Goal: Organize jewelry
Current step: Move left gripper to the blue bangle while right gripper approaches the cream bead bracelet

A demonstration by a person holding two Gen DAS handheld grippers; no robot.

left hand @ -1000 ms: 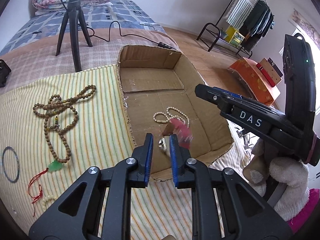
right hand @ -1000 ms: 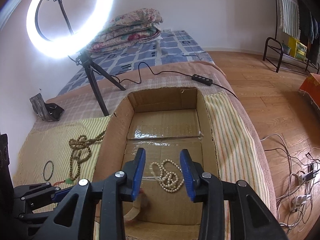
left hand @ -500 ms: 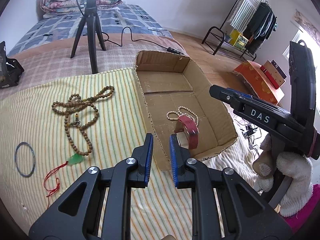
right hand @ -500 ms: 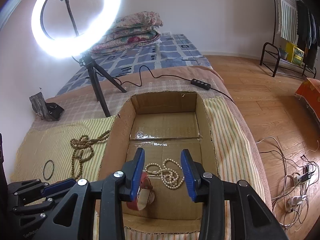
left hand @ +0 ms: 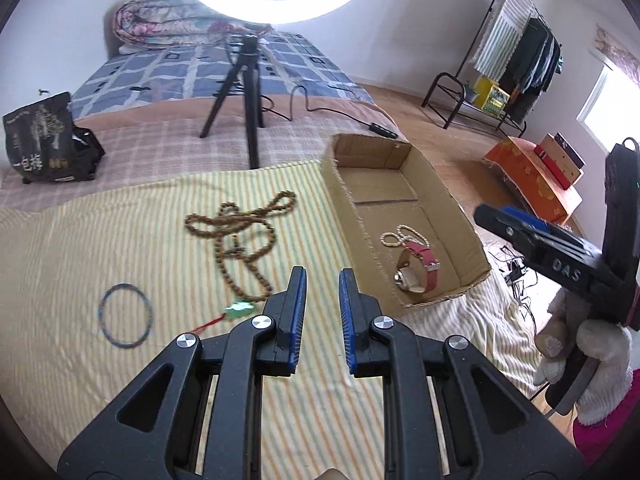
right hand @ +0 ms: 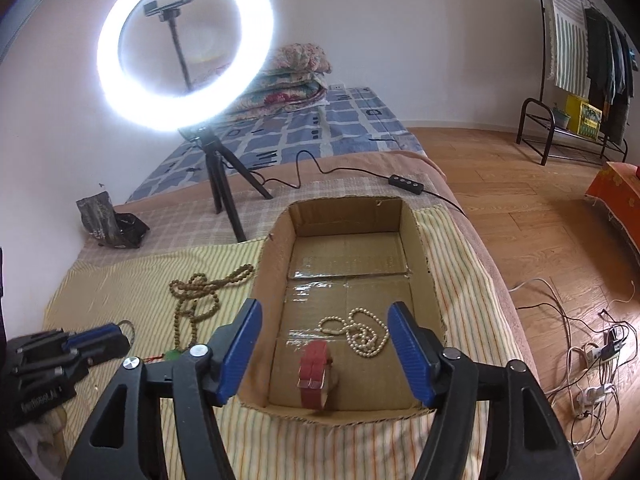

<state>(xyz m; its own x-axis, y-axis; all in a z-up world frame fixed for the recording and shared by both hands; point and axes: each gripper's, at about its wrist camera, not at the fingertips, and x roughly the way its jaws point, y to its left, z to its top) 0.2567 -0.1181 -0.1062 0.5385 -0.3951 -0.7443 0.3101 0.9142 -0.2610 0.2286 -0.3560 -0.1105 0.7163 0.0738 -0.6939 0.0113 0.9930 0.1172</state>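
Jewelry lies split between a cardboard box [right hand: 424, 256] and the striped cloth [left hand: 120, 248] that covers the bed. Inside the box, near its front wall, a red-strapped watch [right hand: 315, 376] stands on edge, and a pearl necklace [right hand: 362, 332] is coiled just behind it on the taped floor of the box. On the cloth to the left of the box sprawls a wooden bead necklace [left hand: 240, 240] with a green pendant [left hand: 239, 309] and red cord at its near end; a thin dark bangle [left hand: 125, 320] lies further left, apart from it.

The left gripper [left hand: 322, 312] hovers over the cloth beside the box, its blue pads drawn near together with only a narrow gap and nothing between them. The right gripper [right hand: 324, 344] hangs over the front of the box, its jaws opening wide and empty, with the watch and pearls seen below between them.
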